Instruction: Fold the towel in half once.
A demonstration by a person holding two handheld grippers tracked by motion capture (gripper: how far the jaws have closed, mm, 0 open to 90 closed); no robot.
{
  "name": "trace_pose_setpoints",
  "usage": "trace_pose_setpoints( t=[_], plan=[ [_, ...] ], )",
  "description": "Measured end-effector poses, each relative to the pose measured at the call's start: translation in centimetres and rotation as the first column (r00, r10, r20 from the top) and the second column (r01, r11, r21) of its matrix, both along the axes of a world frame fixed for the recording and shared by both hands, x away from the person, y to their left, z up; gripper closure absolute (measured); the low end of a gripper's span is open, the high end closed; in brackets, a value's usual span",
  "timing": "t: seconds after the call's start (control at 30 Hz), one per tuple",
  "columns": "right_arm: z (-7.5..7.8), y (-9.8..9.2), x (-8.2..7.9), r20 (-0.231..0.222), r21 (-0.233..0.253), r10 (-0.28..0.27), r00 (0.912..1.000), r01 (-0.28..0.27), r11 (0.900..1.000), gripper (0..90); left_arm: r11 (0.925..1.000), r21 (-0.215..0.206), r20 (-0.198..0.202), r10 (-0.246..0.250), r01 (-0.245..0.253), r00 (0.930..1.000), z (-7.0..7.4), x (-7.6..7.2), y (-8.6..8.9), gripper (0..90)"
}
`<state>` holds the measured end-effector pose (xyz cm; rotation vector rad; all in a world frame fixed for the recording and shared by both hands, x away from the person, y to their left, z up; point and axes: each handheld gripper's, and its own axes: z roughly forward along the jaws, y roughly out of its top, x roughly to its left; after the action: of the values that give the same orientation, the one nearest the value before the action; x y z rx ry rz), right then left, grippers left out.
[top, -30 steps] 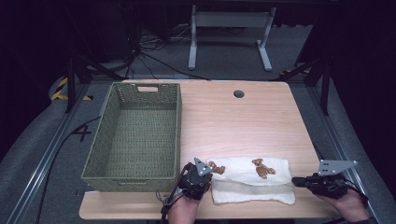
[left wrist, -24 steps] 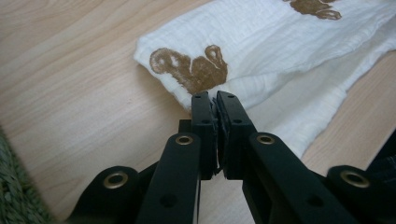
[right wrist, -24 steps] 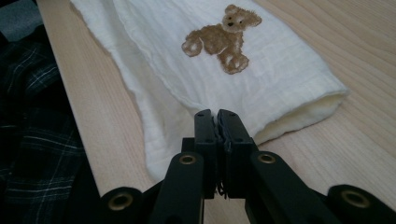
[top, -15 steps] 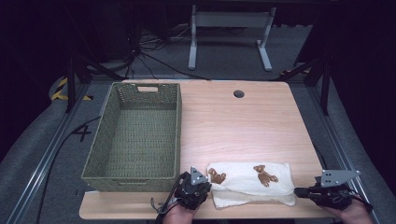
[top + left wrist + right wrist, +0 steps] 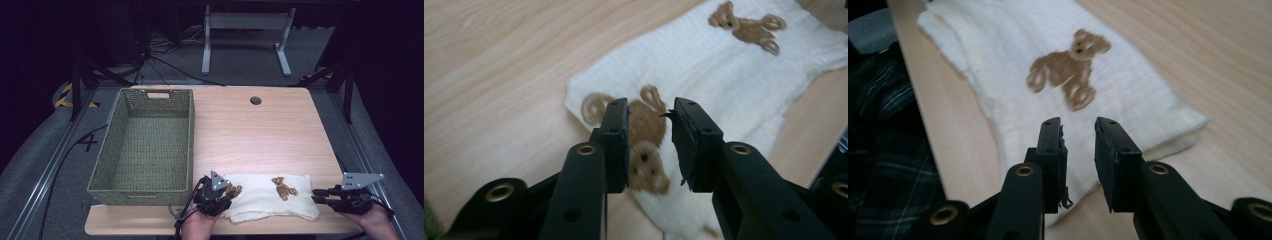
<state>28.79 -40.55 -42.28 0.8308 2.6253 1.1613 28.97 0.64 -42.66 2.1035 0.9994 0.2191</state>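
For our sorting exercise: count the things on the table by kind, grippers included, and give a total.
Basket: 1
Towel: 1
Grippers, left gripper and right gripper: 2
Total: 4

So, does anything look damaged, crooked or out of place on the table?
Nothing stands out. The folded white towel lies flat near the front edge of the table, with both open grippers at its ends: left, right. The green basket stands upright beside it.
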Motion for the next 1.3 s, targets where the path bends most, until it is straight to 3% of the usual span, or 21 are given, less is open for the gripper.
trace_pose_setpoints(
  t=[0.07,0.17,0.3,0.5,0.6,0.67,0.77,0.8,0.9,1.1,1.3],
  plan=[
    [0.0,0.1,1.1,0.013,-0.009,-0.037,0.9993,0.037,0.999,72.0,0.9995,0.029,0.001,0.010,-0.010,0.9999,-0.3,0.8,-0.7,66.2],
    [-0.1,0.2,2.6,0.017,-0.024,-0.083,0.9964,0.084,0.996,71.1,0.9989,0.040,0.003,0.024,-0.024,0.9997,-0.7,1.8,-1.4,63.6],
    [-0.1,0.6,4.3,0.029,-0.033,-0.115,0.9929,0.116,0.993,68.9,0.9969,0.070,0.007,0.034,-0.034,0.9994,-1.1,3.1,-2.0,60.5],
    [-1.4,0.8,6.8,-0.011,-0.084,-0.149,0.9887,0.148,0.985,66.5,0.9951,0.090,-0.001,0.043,-0.043,0.9991,-1.3,4.8,-2.1,58.7],
    [-1.7,0.5,7.0,-0.022,-0.098,-0.162,0.9866,0.159,0.982,66.4,0.9953,0.077,-0.008,0.059,-0.058,0.9982,-1.4,5.6,-1.9,58.1],
    [-2.0,0.2,6.9,-0.031,-0.108,-0.172,0.9846,0.168,0.980,66.5,0.9938,0.096,-0.009,0.058,-0.057,0.9983,-1.7,5.9,-2.2,57.4],
    [-2.4,-0.1,7.0,-0.050,-0.118,-0.178,0.9827,0.171,0.978,70.9,0.9929,0.101,-0.013,0.063,-0.062,0.9979,-1.9,6.3,-2.2,56.5],
    [-2.5,-0.1,6.9,-0.062,-0.105,-0.163,0.9847,0.156,0.982,79.1,0.9921,0.104,-0.014,0.073,-0.071,0.9972,-2.0,6.5,-2.1,55.8],
    [-2.5,0.1,6.7,-0.063,-0.103,-0.155,0.9859,0.148,0.984,84.3,0.9922,0.091,-0.026,0.088,-0.085,0.9958,-2.0,6.9,-1.9,55.4],
    [-2.5,0.1,6.7,-0.062,-0.108,-0.152,0.9865,0.145,0.984,84.7,0.9888,0.128,-0.044,0.084,-0.078,0.9955,-2.5,6.9,-2.2,54.5],
    [-2.4,0.2,6.7,-0.054,-0.118,-0.151,0.9871,0.144,0.983,86.0,0.9887,0.142,-0.071,0.058,-0.048,0.9958,-2.8,6.7,-2.4,61.6]
  ],
)
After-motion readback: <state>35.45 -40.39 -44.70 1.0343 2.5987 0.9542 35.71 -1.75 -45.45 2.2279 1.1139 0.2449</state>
